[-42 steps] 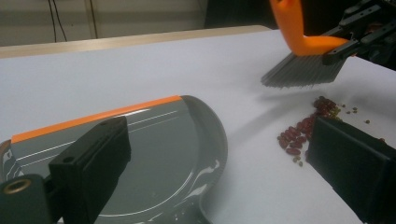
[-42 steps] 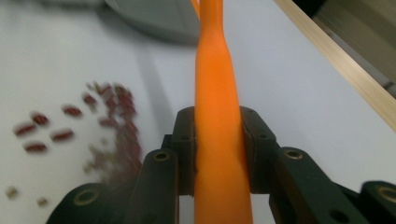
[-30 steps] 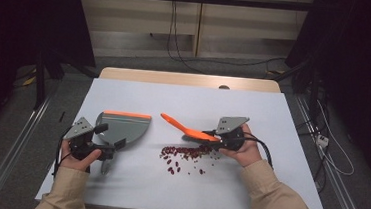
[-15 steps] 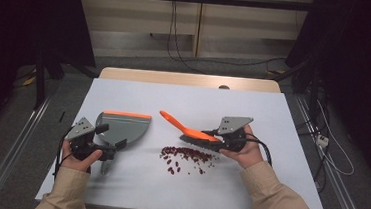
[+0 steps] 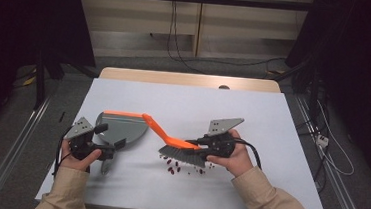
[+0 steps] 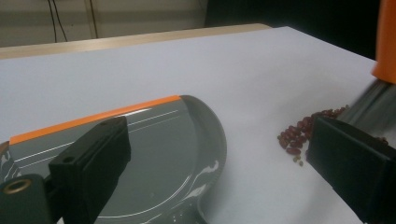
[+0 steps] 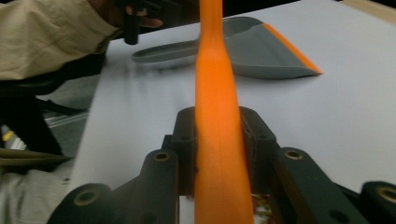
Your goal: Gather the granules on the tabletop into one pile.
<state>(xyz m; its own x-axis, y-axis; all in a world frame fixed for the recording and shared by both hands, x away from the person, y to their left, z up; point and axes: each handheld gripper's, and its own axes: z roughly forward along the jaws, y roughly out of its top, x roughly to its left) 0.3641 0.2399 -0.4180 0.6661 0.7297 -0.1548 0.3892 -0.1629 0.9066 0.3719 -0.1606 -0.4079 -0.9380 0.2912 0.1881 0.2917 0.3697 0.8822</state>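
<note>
A grey dustpan (image 5: 124,128) with an orange front lip lies flat at the table's left; it also shows in the left gripper view (image 6: 163,154) and the right gripper view (image 7: 261,51). My left gripper (image 5: 111,135) stands open at the pan's rear corner, one jaw over the pan and the other over bare table (image 6: 219,135). An orange-handled brush (image 5: 168,136) with grey bristles is held by its handle (image 7: 217,93) in my right gripper (image 5: 196,143), which is shut on it (image 7: 218,128). The bristles rest at the far edge of a patch of dark red beans (image 5: 184,168), which also lie beside the pan (image 6: 299,135).
The white table (image 5: 189,100) has free surface behind and to the right of the tools. The pan's grey handle (image 5: 106,166) points toward the front edge. A cable (image 5: 252,152) trails from the right gripper. Metal rails run along both sides of the table.
My right gripper has carried the brush left and nearer the front, bringing the bristles down onto the beans. The left gripper and the dustpan have stayed put.
</note>
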